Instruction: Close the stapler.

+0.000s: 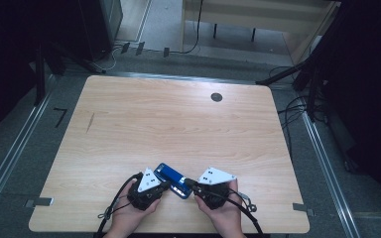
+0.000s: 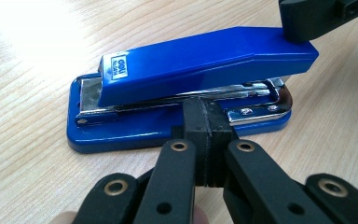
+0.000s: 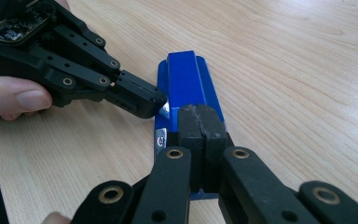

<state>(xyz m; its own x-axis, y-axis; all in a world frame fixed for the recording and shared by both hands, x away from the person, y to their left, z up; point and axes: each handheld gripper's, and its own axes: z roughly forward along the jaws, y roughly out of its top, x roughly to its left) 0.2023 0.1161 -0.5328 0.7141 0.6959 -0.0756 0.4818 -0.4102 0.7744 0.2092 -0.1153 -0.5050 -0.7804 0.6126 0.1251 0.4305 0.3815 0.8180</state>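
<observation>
Work surface is a light wood-grain table [image 1: 129,124] with rounded corners and a small dark round fitting [image 1: 217,97] set in its top, well beyond both grippers toward the far edge. One item lies directly on it: a blue stapler [image 1: 172,180] with a bright metal magazine, flat on its base between the left gripper [image 1: 164,184] and the right gripper [image 1: 189,184], near the table's near edge. The left gripper's closed jaws meet its long side; the right gripper's closed jaws sit over its rear end.
</observation>
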